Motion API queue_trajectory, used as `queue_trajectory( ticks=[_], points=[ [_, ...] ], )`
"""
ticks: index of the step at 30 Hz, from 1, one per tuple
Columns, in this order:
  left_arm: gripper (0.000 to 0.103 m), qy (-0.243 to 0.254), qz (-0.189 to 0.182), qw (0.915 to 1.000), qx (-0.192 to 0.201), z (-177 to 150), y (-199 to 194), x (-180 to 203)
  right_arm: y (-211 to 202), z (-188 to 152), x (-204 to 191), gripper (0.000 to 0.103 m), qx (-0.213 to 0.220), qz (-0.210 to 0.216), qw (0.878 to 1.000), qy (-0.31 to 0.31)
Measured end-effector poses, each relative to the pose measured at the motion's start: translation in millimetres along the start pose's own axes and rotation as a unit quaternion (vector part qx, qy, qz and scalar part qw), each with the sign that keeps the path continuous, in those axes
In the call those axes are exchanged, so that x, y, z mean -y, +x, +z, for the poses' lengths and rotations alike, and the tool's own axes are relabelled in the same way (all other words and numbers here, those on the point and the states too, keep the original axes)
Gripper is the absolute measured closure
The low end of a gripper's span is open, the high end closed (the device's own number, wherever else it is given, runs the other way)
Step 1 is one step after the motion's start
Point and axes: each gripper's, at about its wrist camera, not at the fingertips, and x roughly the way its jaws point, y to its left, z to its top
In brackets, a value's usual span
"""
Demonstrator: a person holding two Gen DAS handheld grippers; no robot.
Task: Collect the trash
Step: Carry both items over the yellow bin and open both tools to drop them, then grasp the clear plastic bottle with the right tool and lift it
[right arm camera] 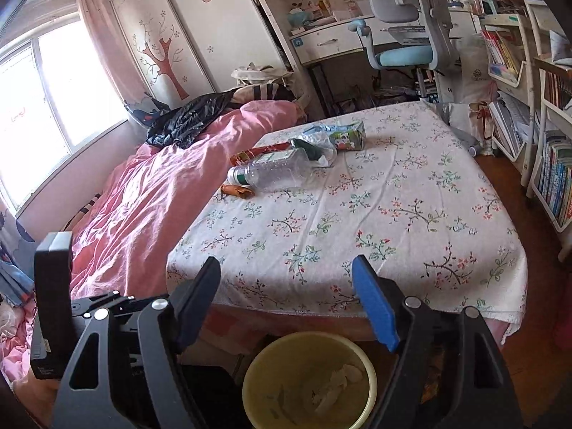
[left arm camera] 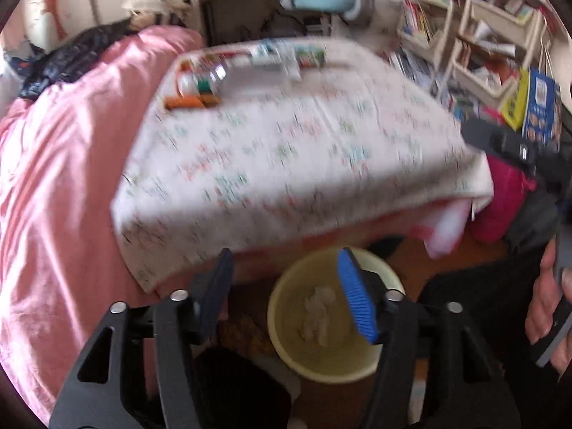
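1. Both grippers hang over the yellow bin (right arm camera: pixel 309 380) on the floor at the foot of the bed (right arm camera: pixel 357 214). The left gripper (left arm camera: pixel 286 296) has its fingers spread wide with nothing between them; the right gripper (right arm camera: pixel 286 304) is likewise released and empty.
2. The bin already holds crumpled paper (left arm camera: pixel 320 316), so I judge a drop just made and the next pick not yet begun.
3. The remaining trash lies in a cluster on the far side of the floral sheet: a clear plastic bottle (right arm camera: pixel 271 173) on its side, an orange wrapper (right arm camera: pixel 236 190) touching its cap end, a red wrapper (right arm camera: pixel 261 152) behind it, a crumpled clear bag (right arm camera: pixel 316 144), and a small drink carton (right arm camera: pixel 348 136).
4. The next move calls for a reach across the bed; the bottle is nearest and its round body may roll, so closing across its width seems wise.
5. Nothing blocks the way. The pink duvet (right arm camera: pixel 150 193) lies beside the cluster, a black bag (right arm camera: pixel 186 118) further back.
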Motion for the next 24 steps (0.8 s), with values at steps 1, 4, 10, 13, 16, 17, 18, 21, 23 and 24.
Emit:
queue_trajectory(
  ticks=[1,4,10,13,16,17,18,21,23,24],
  points=[
    [0.032,-0.011,0.007,0.9997,0.021,6,-7,-3,-3,5,-4,0.026,0.007,-0.001,1.0,-0.009],
    [0.019,-0.041,0.031,0.996,0.073,26,-19,-10,-5,21,-13,0.024,0.021,-0.007,0.999,-0.037],
    [0.013,-0.076,0.05,0.9902,0.107,66,-17,-30,14,59,-28,0.014,0.035,-0.024,0.994,-0.104],
    [0.008,-0.092,0.058,0.9868,0.12,90,-9,-43,32,78,-34,0.012,0.044,-0.031,0.99,-0.131],
    [0.008,-0.099,0.075,0.9837,0.13,113,1,-56,53,88,-35,0.012,0.049,-0.039,0.987,-0.149],
    [0.008,-0.099,0.081,0.9828,0.133,118,5,-59,58,89,-33,0.012,0.048,-0.038,0.988,-0.144],
    [0.008,-0.1,0.086,0.9821,0.135,124,8,-62,62,89,-30,0.012,0.047,-0.037,0.989,-0.135],
    [0.008,-0.111,0.091,0.9805,0.134,133,16,-71,68,89,-23,0.012,0.039,-0.027,0.993,-0.109],
    [0.008,-0.119,0.085,0.98,0.135,136,18,-75,66,89,-27,0.012,0.043,-0.025,0.992,-0.114],
    [0.008,-0.121,0.082,0.9796,0.138,137,17,-75,65,90,-28,0.012,0.044,-0.026,0.992,-0.116]
  ],
)
